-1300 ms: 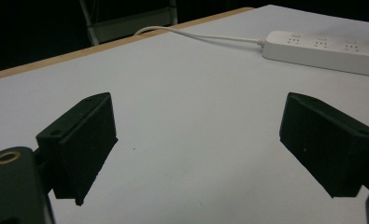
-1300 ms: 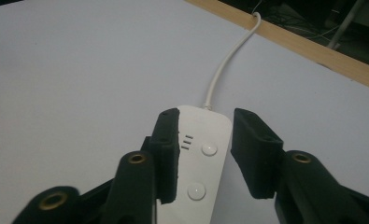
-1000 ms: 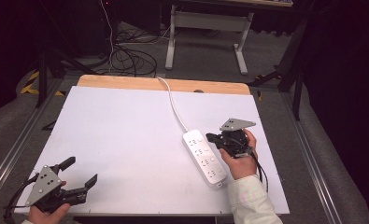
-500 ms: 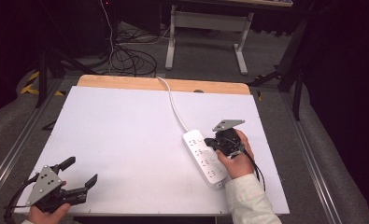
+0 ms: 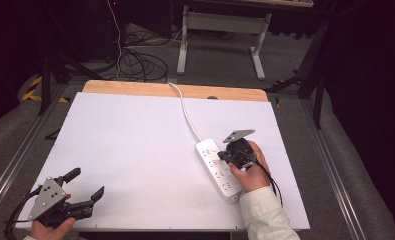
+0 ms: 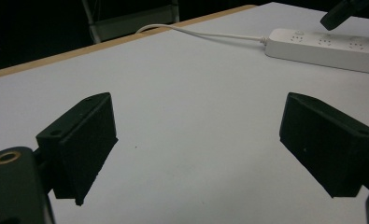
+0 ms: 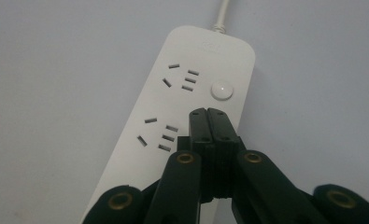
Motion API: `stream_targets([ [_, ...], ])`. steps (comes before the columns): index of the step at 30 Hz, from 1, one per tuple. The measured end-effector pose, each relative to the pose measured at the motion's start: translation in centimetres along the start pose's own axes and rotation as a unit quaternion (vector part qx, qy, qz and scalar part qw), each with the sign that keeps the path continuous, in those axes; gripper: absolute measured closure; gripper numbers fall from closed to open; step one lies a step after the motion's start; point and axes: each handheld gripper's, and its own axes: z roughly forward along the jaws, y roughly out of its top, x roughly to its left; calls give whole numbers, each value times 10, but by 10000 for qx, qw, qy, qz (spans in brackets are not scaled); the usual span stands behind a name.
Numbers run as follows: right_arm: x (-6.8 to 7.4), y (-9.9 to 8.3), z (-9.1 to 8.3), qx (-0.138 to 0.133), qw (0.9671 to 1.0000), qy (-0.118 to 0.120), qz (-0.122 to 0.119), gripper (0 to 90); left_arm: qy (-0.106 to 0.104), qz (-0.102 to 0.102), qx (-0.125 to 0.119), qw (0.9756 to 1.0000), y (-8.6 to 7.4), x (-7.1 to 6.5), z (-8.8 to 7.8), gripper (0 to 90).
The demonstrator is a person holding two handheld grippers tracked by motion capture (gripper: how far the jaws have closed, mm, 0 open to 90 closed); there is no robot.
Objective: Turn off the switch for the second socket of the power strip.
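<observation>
in the high view, the right tool (image 5: 224, 156) is seen over the white power strip (image 5: 217, 170), its jaws pressed together with nothing between them and its tip above the strip's upper half; whether the strip is touched cannot be told. the strip lies slantwise on the white sheet that covers the desk (image 5: 135, 135), and its white cord (image 5: 186, 112) runs from its far end to the wooden back edge of the desk. the left tool (image 5: 87, 187) is held far from the strip, at the desk's near left corner, its jaws spread wide and empty. compared with a second ago, the right tool has been shifted slightly down and leftward, further over the strip; the left tool has kept its place.

in the left gripper view, two blocky matt black jaws are seen wide apart above the smooth white desk (image 6: 187, 116), with the power strip (image 6: 331, 46) beyond them at upper right.

in the right gripper view, the right tool (image 7: 208, 112) is shown closed tight, just below the strip's round button (image 7: 221, 90). the power strip (image 7: 173, 107) is a smooth, round-cornered plastic bar with slotted sockets.
</observation>
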Motion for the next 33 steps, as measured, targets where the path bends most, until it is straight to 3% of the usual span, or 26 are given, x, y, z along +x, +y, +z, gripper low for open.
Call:
stream_targets([
  [15,1,-1,6,149,9999,-67,-50,900,4,-15,1,10000,0,0,0,115],
  [33,1,-3,9,145,9999,-77,-53,900,7,-18,-13,10000,0,0,0,115],
])
